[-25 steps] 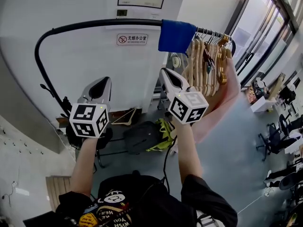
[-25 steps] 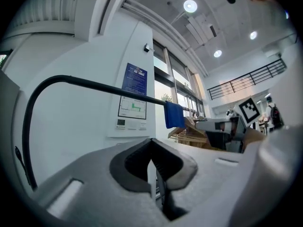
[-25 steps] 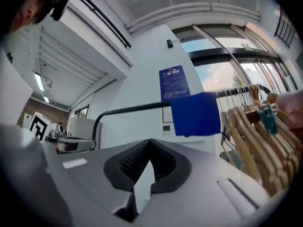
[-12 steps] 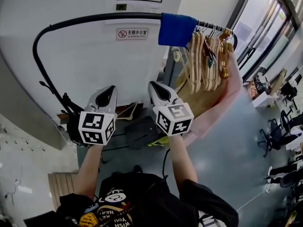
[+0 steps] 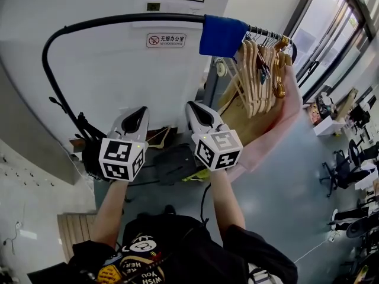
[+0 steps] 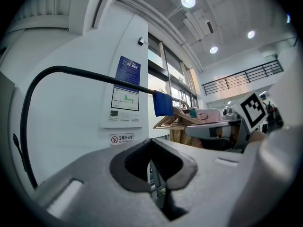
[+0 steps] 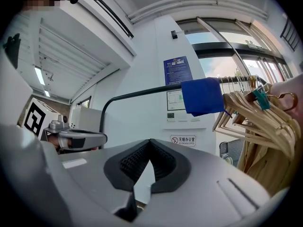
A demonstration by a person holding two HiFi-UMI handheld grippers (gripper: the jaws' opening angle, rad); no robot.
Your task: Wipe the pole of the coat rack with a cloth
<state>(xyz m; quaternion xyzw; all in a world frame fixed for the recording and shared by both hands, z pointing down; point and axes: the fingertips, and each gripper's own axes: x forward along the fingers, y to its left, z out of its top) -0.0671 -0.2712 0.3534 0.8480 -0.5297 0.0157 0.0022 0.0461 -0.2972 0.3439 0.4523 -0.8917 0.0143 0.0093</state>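
The coat rack's black pole curves up from the left and runs along the top. A blue cloth hangs draped over it, beside several wooden hangers. My left gripper and right gripper sit side by side well below the pole, both shut and empty. In the left gripper view its jaws meet, with the pole and cloth far above. The right gripper view shows closed jaws under the cloth and pole.
A white wall with a no-smoking sign stands behind the rack. A pink garment hangs under the hangers. Dark bags lie on the floor below. Office chairs stand at the right, and a wooden pallet lies at the lower left.
The right gripper has dropped down and to the left, away from the cloth. The left gripper shifted slightly right and lower. Both have barely moved in the last half second.
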